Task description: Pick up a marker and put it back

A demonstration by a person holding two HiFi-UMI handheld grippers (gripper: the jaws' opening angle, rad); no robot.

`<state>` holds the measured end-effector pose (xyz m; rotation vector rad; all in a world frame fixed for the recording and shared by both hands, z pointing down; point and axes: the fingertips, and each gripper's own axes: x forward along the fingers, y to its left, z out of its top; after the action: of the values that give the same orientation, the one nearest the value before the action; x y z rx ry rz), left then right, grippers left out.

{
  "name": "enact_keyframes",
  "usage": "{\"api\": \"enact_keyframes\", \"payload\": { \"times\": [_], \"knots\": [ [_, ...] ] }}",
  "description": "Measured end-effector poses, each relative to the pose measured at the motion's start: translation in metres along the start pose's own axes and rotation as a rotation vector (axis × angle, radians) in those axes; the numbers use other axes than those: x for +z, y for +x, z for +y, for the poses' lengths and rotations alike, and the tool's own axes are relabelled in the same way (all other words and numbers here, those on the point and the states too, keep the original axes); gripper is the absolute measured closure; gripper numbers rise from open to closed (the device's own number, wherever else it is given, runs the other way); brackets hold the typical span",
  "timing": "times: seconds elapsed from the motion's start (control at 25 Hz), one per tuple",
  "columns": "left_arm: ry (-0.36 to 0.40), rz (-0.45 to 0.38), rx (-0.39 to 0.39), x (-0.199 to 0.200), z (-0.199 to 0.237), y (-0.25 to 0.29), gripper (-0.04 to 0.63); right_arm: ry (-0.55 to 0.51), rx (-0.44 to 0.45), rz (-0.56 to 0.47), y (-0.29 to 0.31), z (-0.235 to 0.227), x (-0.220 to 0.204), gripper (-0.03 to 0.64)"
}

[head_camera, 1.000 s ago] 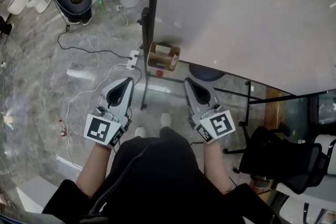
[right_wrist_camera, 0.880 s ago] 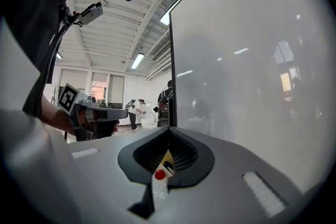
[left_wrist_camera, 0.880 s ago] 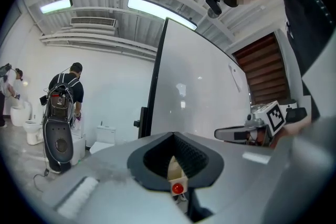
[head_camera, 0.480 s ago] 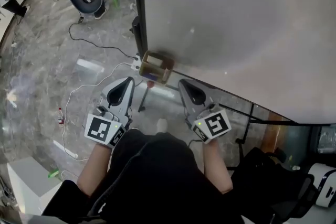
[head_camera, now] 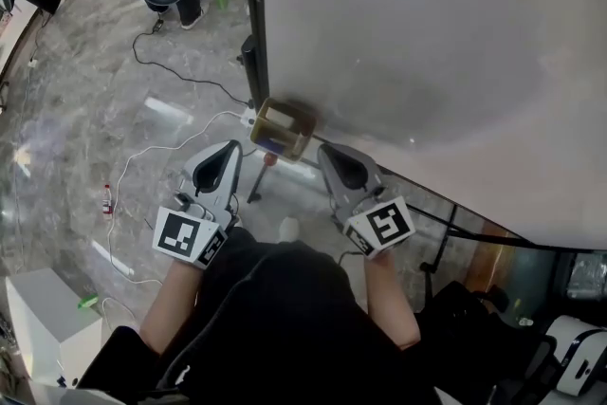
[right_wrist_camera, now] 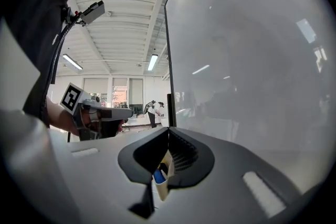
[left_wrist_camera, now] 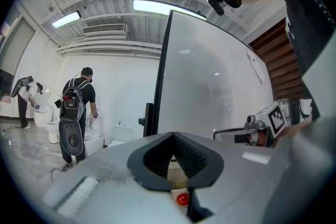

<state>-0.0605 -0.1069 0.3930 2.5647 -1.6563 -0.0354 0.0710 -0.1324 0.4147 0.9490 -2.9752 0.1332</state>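
A small open wooden box [head_camera: 283, 128] hangs at the lower left corner of the big whiteboard [head_camera: 436, 52]. It holds markers: a red cap [left_wrist_camera: 182, 199] shows in the left gripper view, and a blue cap [right_wrist_camera: 159, 177] stands in the box [right_wrist_camera: 165, 190] in the right gripper view. My left gripper [head_camera: 231, 147] is just left of and below the box, shut and empty. My right gripper [head_camera: 328, 150] is just right of the box, also shut with nothing in it. Both point at the box from a short distance, touching nothing.
The board's black frame post [head_camera: 251, 14] stands left of the box. Cables [head_camera: 142, 156] trail over the marble floor. A person with a backpack [left_wrist_camera: 76, 107] stands far left by white toilets. A black office chair [head_camera: 474, 327] is at lower right and a white block [head_camera: 38, 318] at lower left.
The view has drawn closer to the whiteboard, which now fills more of the frame. The box now lies right between the two gripper tips. Both grippers stay shut.
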Motion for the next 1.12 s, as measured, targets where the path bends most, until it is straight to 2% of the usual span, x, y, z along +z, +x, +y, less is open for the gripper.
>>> {"api": "enact_keyframes", "payload": {
  "times": [0.16,0.56,0.8,0.92,1.12],
  "knots": [
    [0.000,-0.004,-0.030,0.006,0.007,0.003,0.591,-0.008,-0.026,0.001,0.005,0.002,0.004,0.607],
    [0.016,0.006,-0.122,0.015,0.041,0.000,0.591,-0.001,-0.162,-0.003,0.015,0.010,0.007,0.607],
    [0.012,0.019,-0.173,0.014,0.048,0.003,0.591,0.015,-0.223,0.033,0.017,0.008,-0.007,0.604],
    [0.013,-0.004,-0.198,0.018,0.049,0.006,0.591,0.021,-0.248,0.044,0.017,0.006,-0.014,0.586],
    [0.017,0.014,-0.209,0.016,0.052,0.008,0.591,0.017,-0.270,0.073,0.022,-0.001,-0.028,0.524]
  ]
}}
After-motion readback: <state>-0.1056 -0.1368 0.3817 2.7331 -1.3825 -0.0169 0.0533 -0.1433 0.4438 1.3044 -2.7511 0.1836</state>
